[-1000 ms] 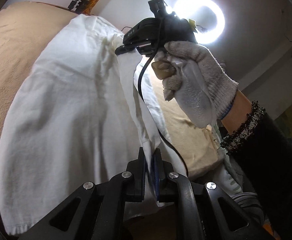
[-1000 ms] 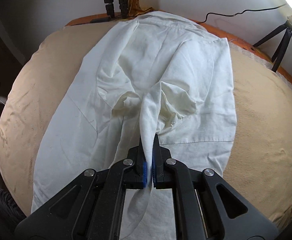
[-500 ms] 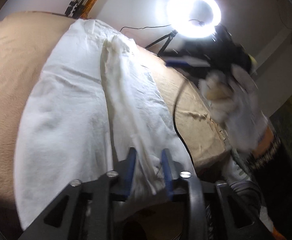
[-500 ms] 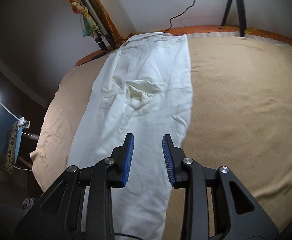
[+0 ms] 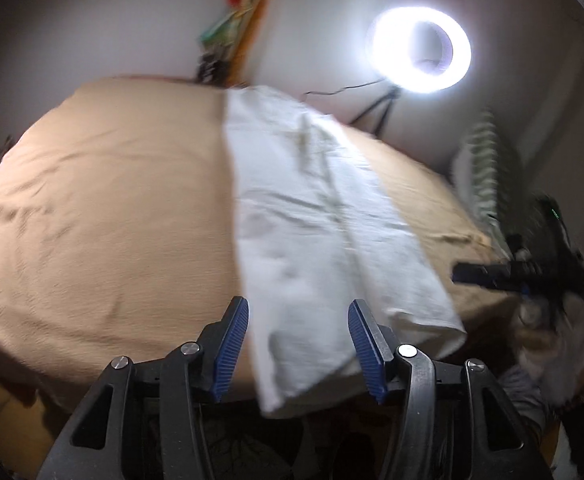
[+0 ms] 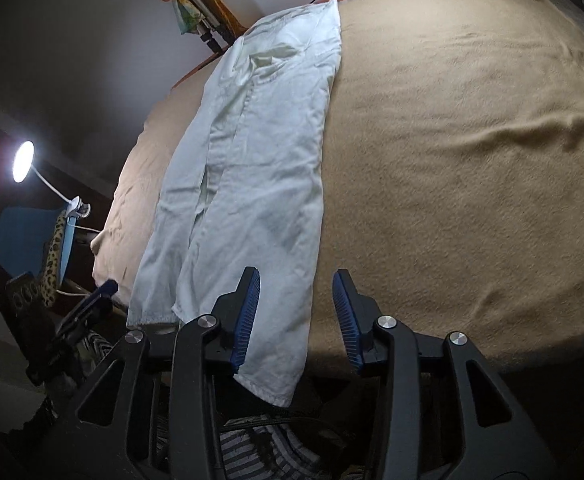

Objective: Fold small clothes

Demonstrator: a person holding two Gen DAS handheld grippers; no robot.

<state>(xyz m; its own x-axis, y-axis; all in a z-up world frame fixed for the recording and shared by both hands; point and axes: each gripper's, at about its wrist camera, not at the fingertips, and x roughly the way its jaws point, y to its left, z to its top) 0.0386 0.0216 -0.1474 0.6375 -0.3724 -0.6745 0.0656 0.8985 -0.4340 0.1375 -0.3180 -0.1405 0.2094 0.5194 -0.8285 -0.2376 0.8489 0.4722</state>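
Two open grippers and one long white garment: that is the whole of it, and nothing is held.

Left wrist view: the left gripper stands wide, its blue pads spread with no cloth between them. The white garment lies straight ahead of it on the tan blanket, running away toward the far edge in a narrow strip, one lengthwise layer lapped over another. Its near end droops over the bed edge just in front of the fingers. Off to this gripper's right the right gripper shows only as a dark blur, so its jaws cannot be read here. A ring light glares above the far end.

Right wrist view: the right gripper is also wide and empty. The garment lies ahead and slightly to its left, and the near hem hangs past the bed edge beside the left-hand pad. This view is sharp where the other is smeared: it shows the lengthwise seam between the lapped layers, rumpling at the far end, and a desk lamp far left, none of it clear from the other side.

By my judgement the lengthwise fold is laid and the crosswise fold is not yet begun. That calls for each gripper to pinch one corner of the hanging near end and carry it toward the far end.
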